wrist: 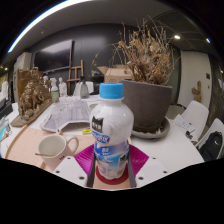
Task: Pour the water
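Bottle sitting between the gripper's fingers, mug waiting at nine o'clock

The white bottle [111,130], blue cap on and label facing the camera, is standing upright between the two pads [86,160] of the gripper [111,170]; both pads are appearing to press its lower sides, so I am judging it clamped. The pale mug [55,149] is sitting near the bottle at about nine o'clock, handle toward the papers [68,113] at eleven. A potted dry plant [148,85] is standing close behind at one o'clock. With the cap seemingly closed, tipping would be pouring nothing; a low grip on a tall bottle is risking it swinging, slipping, or striking the pot
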The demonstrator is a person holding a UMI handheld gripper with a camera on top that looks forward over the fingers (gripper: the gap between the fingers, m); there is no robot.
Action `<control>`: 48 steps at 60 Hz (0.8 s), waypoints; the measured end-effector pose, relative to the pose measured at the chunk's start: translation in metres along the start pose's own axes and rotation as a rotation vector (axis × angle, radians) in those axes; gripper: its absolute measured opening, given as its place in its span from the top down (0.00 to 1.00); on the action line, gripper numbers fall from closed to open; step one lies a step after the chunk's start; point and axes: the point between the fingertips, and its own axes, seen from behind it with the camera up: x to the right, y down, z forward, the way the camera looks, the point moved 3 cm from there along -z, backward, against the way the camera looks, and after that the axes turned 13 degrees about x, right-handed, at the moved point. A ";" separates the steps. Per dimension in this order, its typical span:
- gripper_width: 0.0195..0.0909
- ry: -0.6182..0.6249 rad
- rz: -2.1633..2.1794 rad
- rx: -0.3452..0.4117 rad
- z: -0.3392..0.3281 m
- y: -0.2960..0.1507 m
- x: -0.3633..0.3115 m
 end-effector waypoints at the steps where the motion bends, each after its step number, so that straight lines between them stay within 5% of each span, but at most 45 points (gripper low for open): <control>1: 0.57 -0.002 -0.002 0.000 -0.001 0.000 0.000; 4: 0.47 0.001 -0.004 -0.032 -0.004 0.007 0.002; 8: 0.09 0.006 0.009 -0.077 -0.014 0.009 0.001; 9: 0.06 0.005 0.013 -0.080 -0.017 0.007 0.001; 30: 0.07 0.078 -0.049 -0.130 -0.169 -0.088 -0.046; 48: 0.08 0.146 -0.124 -0.129 -0.257 -0.122 -0.087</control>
